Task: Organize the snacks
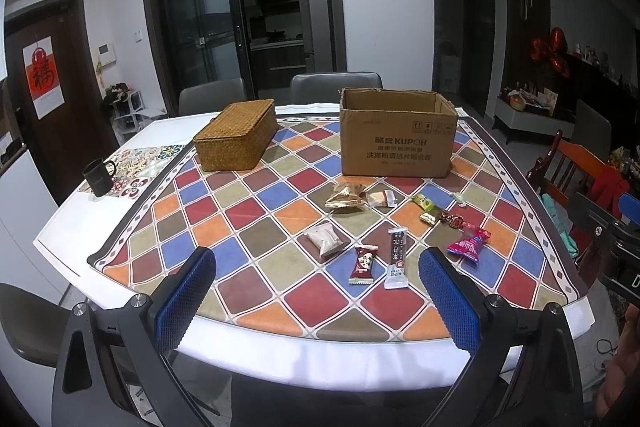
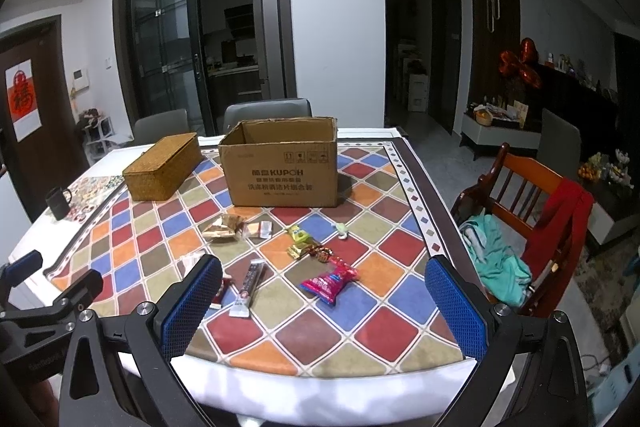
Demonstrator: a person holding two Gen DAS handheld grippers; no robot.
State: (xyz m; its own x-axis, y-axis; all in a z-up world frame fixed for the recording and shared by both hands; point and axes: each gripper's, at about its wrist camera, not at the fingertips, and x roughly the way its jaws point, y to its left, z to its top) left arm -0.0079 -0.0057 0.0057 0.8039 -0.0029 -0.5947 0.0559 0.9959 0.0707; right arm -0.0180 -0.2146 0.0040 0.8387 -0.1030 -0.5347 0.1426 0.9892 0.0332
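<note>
Left wrist view: left gripper [image 1: 318, 301] low in the frame, blue pads [image 1: 182, 301] spread wide, holding nothing, hovering over the near table [image 1: 280, 359] edge. Snacks scattered loose at frame centre and right of centre: clear pouch [image 1: 325, 240], maroon packet [image 1: 363, 264], white-and-black bar [image 1: 397, 259] just right of it, pink packet [image 1: 468, 243] further right. Higher up, gold pouch [image 1: 346, 195] touching a pale packet [image 1: 382, 197]; green packet [image 1: 424, 203] and gold candy [image 1: 431, 216] to the right. Open cardboard box [image 1: 396, 133] above them, closed wicker box [image 1: 236, 135] upper left of centre, black mug [image 1: 98, 175] at far left. Nothing seen inside the cardboard box from this angle.

Right wrist view: right gripper [image 2: 323, 305] likewise spread wide and empty, low in the frame. Bar [image 2: 249, 285] beside the left pad, maroon packet partly hidden behind that pad. Pink packet [image 2: 330, 281] between the pads, slightly above. Box [image 2: 282, 167] at upper centre, wicker box [image 2: 162, 167] to its left, left gripper's tip [image 2: 20, 269] at the lower left edge.

Judged: sorting not yet begun. Risks: flat, slick wrappers likely to slide under closing pads rather than lift; a pinch on the touching gold pouch and pale packet liable to drag both; pads coming down hard likely to crush soft contents; the two grippers close enough to collide near the maroon packet and bar.
</note>
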